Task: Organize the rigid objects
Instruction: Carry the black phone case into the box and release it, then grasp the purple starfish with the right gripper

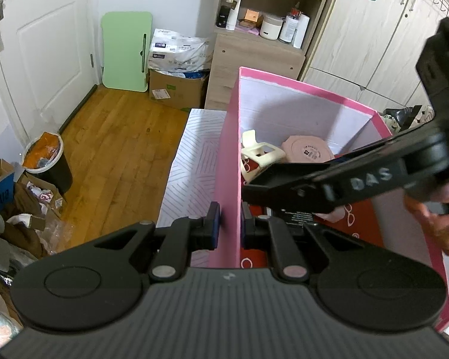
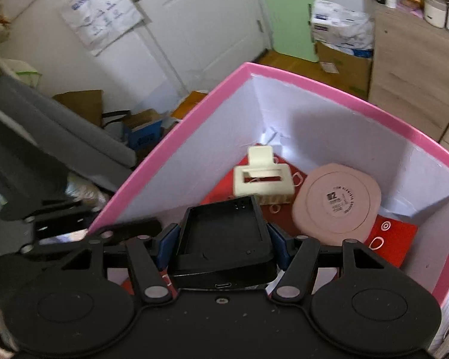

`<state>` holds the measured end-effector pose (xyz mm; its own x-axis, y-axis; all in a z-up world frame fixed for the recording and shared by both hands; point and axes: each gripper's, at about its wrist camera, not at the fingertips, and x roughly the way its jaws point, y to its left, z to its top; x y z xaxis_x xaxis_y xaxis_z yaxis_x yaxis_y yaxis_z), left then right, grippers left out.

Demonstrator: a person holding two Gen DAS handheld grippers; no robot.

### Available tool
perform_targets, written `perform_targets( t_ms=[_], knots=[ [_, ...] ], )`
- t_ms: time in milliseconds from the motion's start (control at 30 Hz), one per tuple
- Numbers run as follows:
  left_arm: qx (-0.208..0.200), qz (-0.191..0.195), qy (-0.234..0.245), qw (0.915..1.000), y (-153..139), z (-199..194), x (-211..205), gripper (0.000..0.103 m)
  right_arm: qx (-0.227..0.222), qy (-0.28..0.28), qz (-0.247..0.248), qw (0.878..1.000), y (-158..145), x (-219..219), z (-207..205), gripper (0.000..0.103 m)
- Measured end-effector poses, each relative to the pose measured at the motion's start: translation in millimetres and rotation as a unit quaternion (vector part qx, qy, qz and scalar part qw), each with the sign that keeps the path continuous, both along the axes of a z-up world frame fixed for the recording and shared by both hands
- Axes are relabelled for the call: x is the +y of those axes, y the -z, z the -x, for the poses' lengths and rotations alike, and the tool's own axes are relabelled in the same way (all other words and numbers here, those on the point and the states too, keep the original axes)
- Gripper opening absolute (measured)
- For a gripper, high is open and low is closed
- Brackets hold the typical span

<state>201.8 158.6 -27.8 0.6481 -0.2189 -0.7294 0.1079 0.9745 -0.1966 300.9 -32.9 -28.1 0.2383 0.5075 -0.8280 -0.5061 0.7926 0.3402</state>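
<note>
A pink box (image 2: 176, 131) with white inner walls and a red patterned floor is standing open at the top, its near left wall (image 1: 229, 179) running straight up between the left gripper's (image 1: 231, 227) 2 blue pads, which are pressing on it from both sides. Inside, a cream claw clip (image 2: 262, 179) is lying toward the far corner, and a pink rounded-square dish (image 2: 336, 202) is leaning upside down just beside it, its printed base facing up. A black rectangular tray-like charger dock (image 2: 224, 239), hollow side up with a port on its near edge, is sitting clamped in the right gripper (image 2: 223, 243) above the box floor.
</note>
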Motion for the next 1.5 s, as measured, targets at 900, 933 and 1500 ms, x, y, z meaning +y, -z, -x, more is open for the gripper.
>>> perform_targets(
  t_ms=[900,933,1500],
  knots=[
    [0.009,-0.008,0.007,0.9999,0,-5,-1,0.011,-0.186,0.043,-0.132,0.973,-63,-122,98,0.086],
    [0.012,-0.011,0.007,0.9998,0,-7,-2,0.011,-0.202,0.060,-0.123,0.970,-61,-132,102,0.086],
    [0.110,-0.144,0.062,0.9815,-12,-23,-39,0.014,-0.253,0.210,0.005,0.944,31,-240,183,0.085]
  ],
)
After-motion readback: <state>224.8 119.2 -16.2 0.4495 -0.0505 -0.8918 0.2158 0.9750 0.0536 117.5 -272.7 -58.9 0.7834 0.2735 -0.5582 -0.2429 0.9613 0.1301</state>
